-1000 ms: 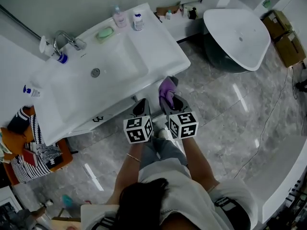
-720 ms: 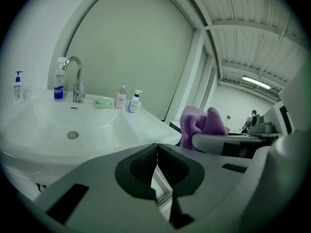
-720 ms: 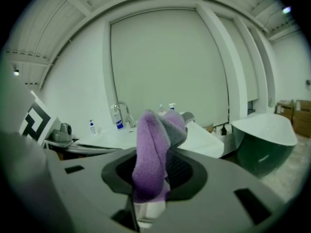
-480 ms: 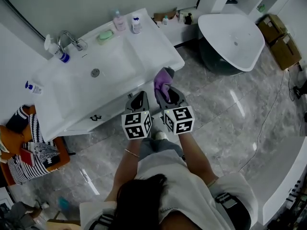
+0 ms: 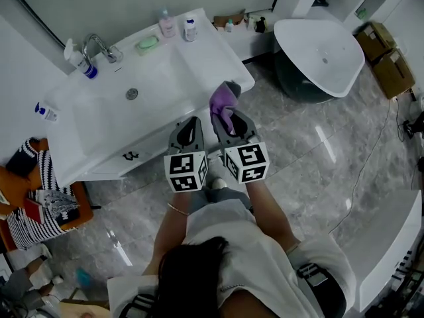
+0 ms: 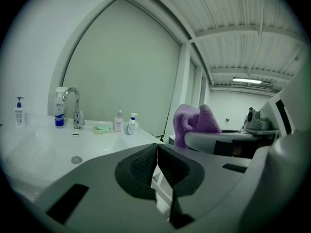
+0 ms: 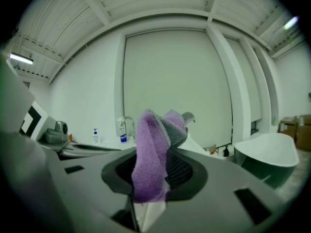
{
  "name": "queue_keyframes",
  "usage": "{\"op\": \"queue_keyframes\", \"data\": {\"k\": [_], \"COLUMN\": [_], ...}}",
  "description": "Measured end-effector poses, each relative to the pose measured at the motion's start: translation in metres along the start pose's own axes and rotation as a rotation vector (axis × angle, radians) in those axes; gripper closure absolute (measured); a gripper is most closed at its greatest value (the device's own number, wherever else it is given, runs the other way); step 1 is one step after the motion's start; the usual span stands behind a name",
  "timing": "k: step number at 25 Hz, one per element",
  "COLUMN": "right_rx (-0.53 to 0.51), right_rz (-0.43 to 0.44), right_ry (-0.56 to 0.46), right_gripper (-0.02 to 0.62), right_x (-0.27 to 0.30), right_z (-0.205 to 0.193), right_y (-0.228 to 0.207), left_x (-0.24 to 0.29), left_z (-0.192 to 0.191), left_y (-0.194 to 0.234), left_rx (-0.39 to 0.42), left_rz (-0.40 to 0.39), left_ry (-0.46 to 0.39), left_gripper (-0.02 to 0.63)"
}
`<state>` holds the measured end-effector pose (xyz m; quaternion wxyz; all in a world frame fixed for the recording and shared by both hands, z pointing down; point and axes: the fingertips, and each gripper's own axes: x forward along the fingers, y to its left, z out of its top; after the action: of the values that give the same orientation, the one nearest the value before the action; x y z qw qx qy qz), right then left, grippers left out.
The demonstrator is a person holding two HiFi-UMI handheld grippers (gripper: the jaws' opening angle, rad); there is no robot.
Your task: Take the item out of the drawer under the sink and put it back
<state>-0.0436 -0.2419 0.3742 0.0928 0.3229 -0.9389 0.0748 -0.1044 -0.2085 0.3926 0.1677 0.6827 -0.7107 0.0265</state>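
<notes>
The right gripper (image 7: 163, 171) has its jaws clamped on a purple cloth (image 7: 150, 149), and the cloth stands up from between them. It is held in the air at the front edge of the white sink (image 5: 165, 85), near its right corner. The left gripper (image 6: 156, 154) is just beside the right one, its jaws together with nothing between them.

- The person wore a white short-sleeved top (image 5: 232, 244) with dark striped bands (image 5: 311, 278) near the shoulders.
- Grey trousers (image 5: 218, 194) and a thin bracelet (image 5: 177, 209) showed.
- The left hand-held gripper (image 5: 193, 126) and the right hand-held gripper (image 5: 232, 121) had grey bodies with dark ribbed pads (image 6: 141, 166).
- Each carried a white cube (image 5: 188, 171) printed with black square markers.
</notes>
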Motion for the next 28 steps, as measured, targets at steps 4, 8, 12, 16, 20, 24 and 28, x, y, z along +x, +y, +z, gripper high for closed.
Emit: {"op": "queue_keyframes", "data": {"k": [4,8,12,16,20,24,28], "right_rx": [-0.013,-0.017,-0.031,-0.04,-0.047,-0.049,-0.041], "right_rz": [-0.01,-0.021,-0.03,-0.041,-0.045,-0.052,-0.054], "right_ry": [0.0,0.008,0.016,0.018,0.028,0.037,0.036], "right_gripper": [0.468,0.468,0.468,0.468,0.468,0.468,0.468], "right_x": [-0.0009,-0.0016,-0.0009,-0.0009,0.001,0.0049,0.0074], "right_z": [0.0025,0.0005,0.0002,-0.0011,-0.0046,-0.0071,-0.0054], "right_y": [0.0012,0.001,0.0019,0.0034,0.0048,0.0061,0.0057], "left_x": [-0.0021,-0.0033,-0.002,-0.0021,-0.0006,-0.0001,0.0009], "left_z": [-0.0005,0.0033,0.009,0.008,0.0055,0.0029,0.0033], "left_y": [-0.0015,-0.0038,-0.0039,-0.0034,-0.002,0.0017,0.005], "left_rx": [0.003,0.005,0.007,0.009,0.008,0.005,0.004], "left_rz": [-0.005,-0.016,-0.024,-0.032,-0.037,-0.038,-0.038], "left_ry": [0.001,-0.012,-0.024,-0.022,-0.017,-0.015,-0.012], "left_gripper": [0.601,0.601,0.601,0.601,0.601,0.601,0.601]}}
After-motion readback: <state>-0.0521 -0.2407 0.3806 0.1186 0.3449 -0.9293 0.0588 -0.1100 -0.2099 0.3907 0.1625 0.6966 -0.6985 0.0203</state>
